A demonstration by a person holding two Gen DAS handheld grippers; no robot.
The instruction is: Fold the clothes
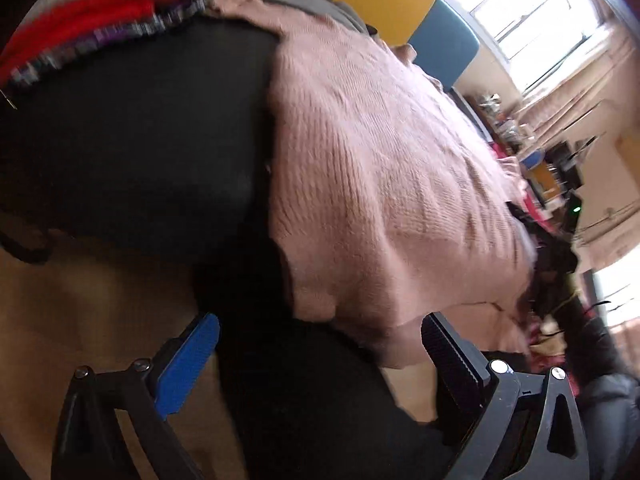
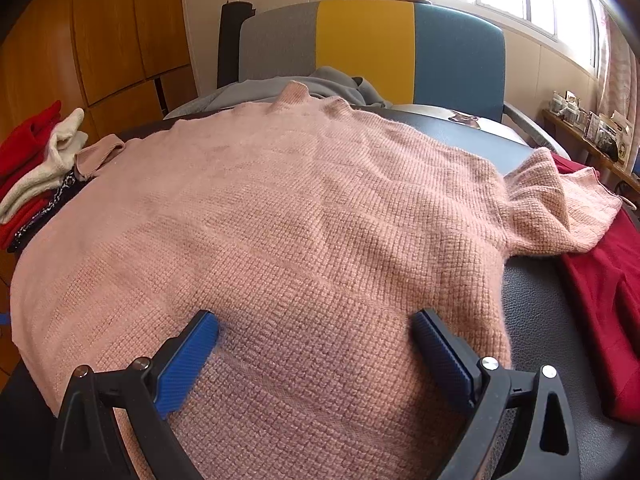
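A pink knitted sweater lies spread flat on a dark padded table, neck toward the chair, one sleeve bunched at the right. My right gripper stands open just over the sweater's near hem, its blue-padded fingers spread wide with cloth under them, nothing pinched. In the tilted left wrist view the same sweater hangs over the black table edge. My left gripper is open below that hanging pink edge, with no cloth between its fingers.
A stack of folded red, cream and patterned clothes sits at the table's left end. A dark red garment lies at the right. Behind stand a grey, yellow and blue chair with grey cloth, wooden cupboards, a cluttered shelf.
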